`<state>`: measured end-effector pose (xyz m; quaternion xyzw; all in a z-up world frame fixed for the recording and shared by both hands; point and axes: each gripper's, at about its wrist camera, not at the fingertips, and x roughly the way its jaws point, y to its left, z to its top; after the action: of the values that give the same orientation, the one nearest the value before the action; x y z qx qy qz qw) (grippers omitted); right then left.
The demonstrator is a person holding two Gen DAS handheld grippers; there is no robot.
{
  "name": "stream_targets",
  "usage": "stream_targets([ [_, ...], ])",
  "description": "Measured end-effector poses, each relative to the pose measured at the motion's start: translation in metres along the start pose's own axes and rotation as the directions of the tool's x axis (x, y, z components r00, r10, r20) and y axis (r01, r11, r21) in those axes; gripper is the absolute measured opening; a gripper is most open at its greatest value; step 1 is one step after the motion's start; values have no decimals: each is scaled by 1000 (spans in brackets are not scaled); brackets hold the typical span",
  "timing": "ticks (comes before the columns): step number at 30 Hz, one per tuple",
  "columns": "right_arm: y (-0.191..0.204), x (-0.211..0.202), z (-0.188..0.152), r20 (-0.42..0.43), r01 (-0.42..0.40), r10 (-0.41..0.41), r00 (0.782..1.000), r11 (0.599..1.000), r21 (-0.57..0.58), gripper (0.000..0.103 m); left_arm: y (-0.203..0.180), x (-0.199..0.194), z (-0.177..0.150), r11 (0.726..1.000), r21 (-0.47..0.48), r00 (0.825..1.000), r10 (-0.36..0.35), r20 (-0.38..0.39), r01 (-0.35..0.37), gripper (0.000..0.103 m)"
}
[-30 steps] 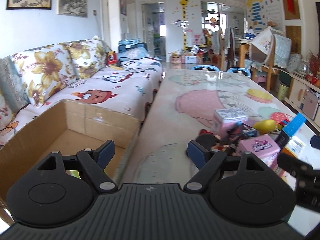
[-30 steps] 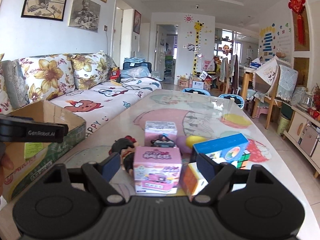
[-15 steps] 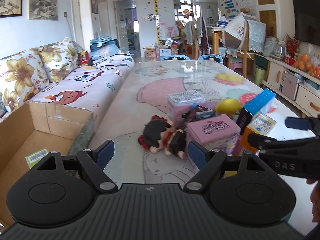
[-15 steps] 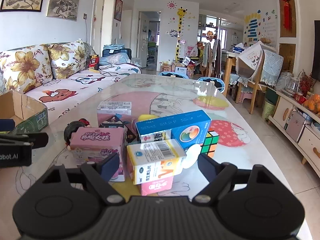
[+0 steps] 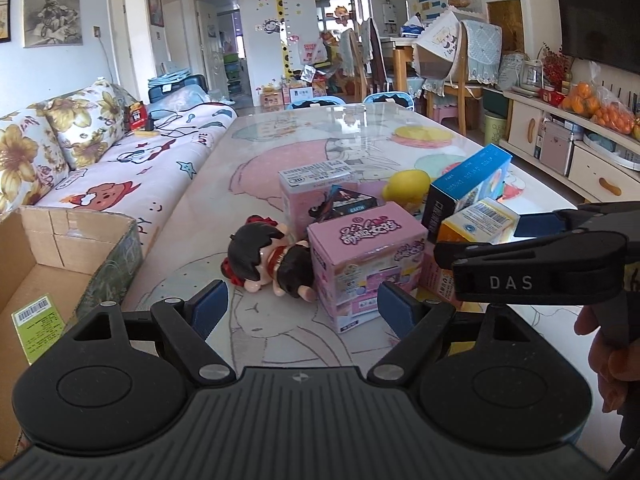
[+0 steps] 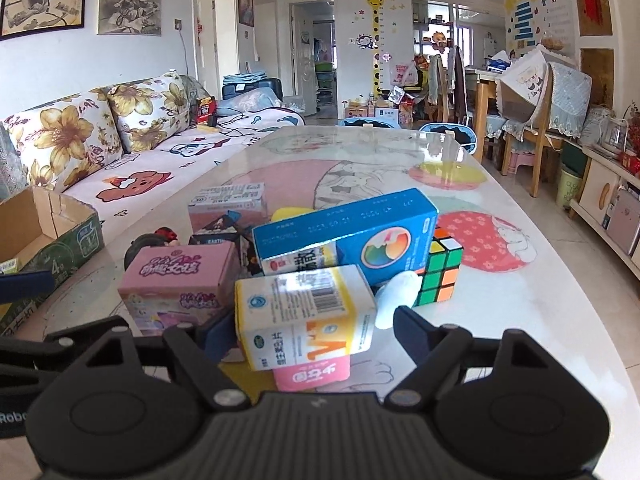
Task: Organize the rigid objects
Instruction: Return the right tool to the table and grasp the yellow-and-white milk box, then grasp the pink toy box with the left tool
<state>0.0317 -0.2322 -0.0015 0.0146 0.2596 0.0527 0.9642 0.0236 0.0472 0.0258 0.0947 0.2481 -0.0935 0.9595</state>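
Yellow-white carton point(image 6: 306, 312) sits between the right claw's point(image 6: 308, 334) closing jaws

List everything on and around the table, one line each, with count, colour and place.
yellow-and-white carton: 1, between the right gripper's fingers, atop a pink carton
blue box: 1, behind it
Rubik's cube: 1, multicoloured, right of blue box
pink boxes: 2, near, far
dolls: 2, dark-haired, lying left of near pink box
yellow toy: 1, behind
cardboard box: 1, brown, left of table
left gripper: black, open
right gripper: black, closing, not pressing
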Motion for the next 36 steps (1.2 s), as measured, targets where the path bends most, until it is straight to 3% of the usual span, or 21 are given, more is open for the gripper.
stream_targets([
  [2,-1,0,1,0,-15,15,1000,1000,-1,77,-2,-1,-2,1000,10,1000,-10,-2,10,102],
  [4,-1,-1,1,-2,-23,23,1000,1000,-10,67,-4,-1,-2,1000,20,1000,-18,-3,18,102],
  [11,-10,-10,1,14,4,-3,1000,1000,-7,66,-12,2,-4,999,37,999,-37,0,37,102],
  [21,-30,-16,1,12,81,-81,997,997,6,66,-27,16,9,1000,-6,1000,10,27,-10,102],
  [36,-44,-26,-1,27,53,-54,998,998,31,66,-32,42,20,997,-32,998,70,1,-70,103],
])
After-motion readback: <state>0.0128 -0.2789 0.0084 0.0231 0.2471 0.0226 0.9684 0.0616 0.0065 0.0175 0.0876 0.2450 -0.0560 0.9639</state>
